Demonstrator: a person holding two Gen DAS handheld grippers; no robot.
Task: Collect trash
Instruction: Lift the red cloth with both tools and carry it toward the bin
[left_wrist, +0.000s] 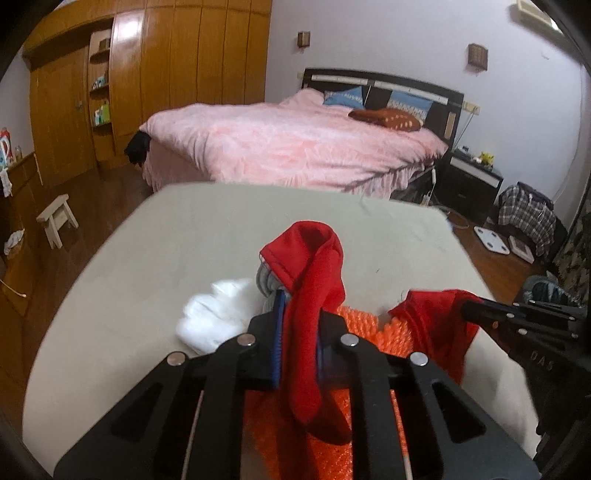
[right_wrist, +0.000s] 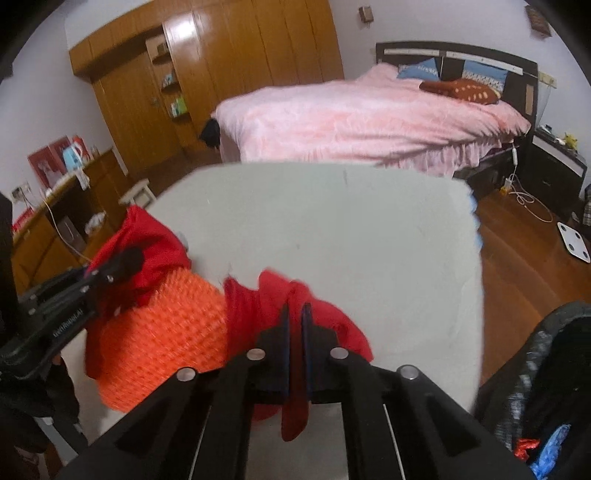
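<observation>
An orange mesh bag (left_wrist: 369, 328) with red fabric edges lies on a pale table (left_wrist: 207, 229). My left gripper (left_wrist: 299, 310) is shut on a red fabric flap (left_wrist: 317, 266) of the bag and holds it up. My right gripper (right_wrist: 294, 314) is shut on the other red fabric edge (right_wrist: 273, 295); the bag's orange mesh (right_wrist: 162, 332) bulges to its left. Crumpled white paper (left_wrist: 218, 314) lies on the table just left of the left gripper. The right gripper also shows at the right of the left wrist view (left_wrist: 480, 314).
A pink bed (left_wrist: 295, 144) stands beyond the table, with wooden wardrobes (left_wrist: 177, 59) behind. A small white stool (left_wrist: 57, 218) stands on the wooden floor at left. A dark bag (right_wrist: 546, 387) with colourful items sits beside the table at lower right.
</observation>
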